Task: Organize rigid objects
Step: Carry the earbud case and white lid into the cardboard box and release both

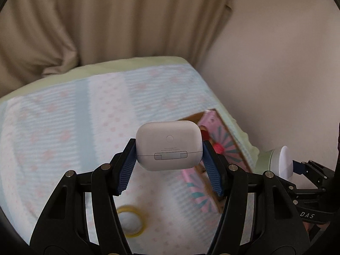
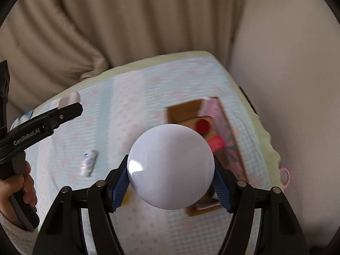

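Observation:
My left gripper (image 1: 169,148) is shut on a white earbud case (image 1: 169,142) and holds it above the bed. My right gripper (image 2: 170,167) is shut on a jar with a round white lid (image 2: 170,166); the jar also shows at the right in the left wrist view (image 1: 276,161), green-bodied. An open cardboard box (image 2: 184,110) with pink patterned flaps lies on the bed to the right, holding a red round object (image 2: 202,125) and a pink object (image 2: 215,143). The box also shows behind the case in the left wrist view (image 1: 229,146).
A yellow tape roll (image 1: 132,220) lies on the bedcover below the left gripper. A small white tube (image 2: 88,162) lies on the patterned cover (image 2: 138,89). Beige curtains (image 2: 127,21) and a wall stand behind the bed. A pink loop (image 2: 285,175) hangs at the bed's right edge.

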Demonstrator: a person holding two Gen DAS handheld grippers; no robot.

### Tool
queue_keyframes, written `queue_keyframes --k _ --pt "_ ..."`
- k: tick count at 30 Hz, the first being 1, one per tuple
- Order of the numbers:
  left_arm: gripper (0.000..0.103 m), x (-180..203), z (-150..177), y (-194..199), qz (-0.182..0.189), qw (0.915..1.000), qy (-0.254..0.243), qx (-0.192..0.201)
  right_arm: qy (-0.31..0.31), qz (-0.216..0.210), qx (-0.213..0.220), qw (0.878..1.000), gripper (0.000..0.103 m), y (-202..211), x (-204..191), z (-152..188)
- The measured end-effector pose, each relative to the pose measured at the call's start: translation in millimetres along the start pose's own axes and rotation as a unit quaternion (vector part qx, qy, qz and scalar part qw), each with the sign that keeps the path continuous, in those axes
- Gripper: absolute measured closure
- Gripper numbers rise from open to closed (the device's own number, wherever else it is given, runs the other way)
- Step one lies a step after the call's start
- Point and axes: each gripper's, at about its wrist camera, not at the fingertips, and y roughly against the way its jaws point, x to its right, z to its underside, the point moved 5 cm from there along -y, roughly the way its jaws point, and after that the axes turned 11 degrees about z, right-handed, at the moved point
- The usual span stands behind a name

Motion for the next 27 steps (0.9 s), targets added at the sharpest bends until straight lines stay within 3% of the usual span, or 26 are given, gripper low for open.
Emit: queue_keyframes --k 6,12,21,27 --pt "0.046 40.9 -12.4 -71.2 0.029 0.9987 -0.023 -0.034 -0.047 0.024 -0.032 0.998 0.037 -37.9 62.1 -1.4" --pt "0.046 60.1 -12.1 -135.4 0.040 0.9955 -0.041 -0.075 -0.075 0.022 -0.069 0.995 0.037 -81.3 88.7 4.2" --pt "0.046 60.3 5.9 -231.9 0.026 0.9861 -0.069 -0.149 -0.105 0.012 -0.101 0.989 0.037 -150.6 98.6 5.0" --pt "0.046 46.2 16.8 -280.1 0.001 0.9795 -0.078 -0.185 -0.053 0.028 -0.104 0.993 0.037 -187.0 85.6 10.7"
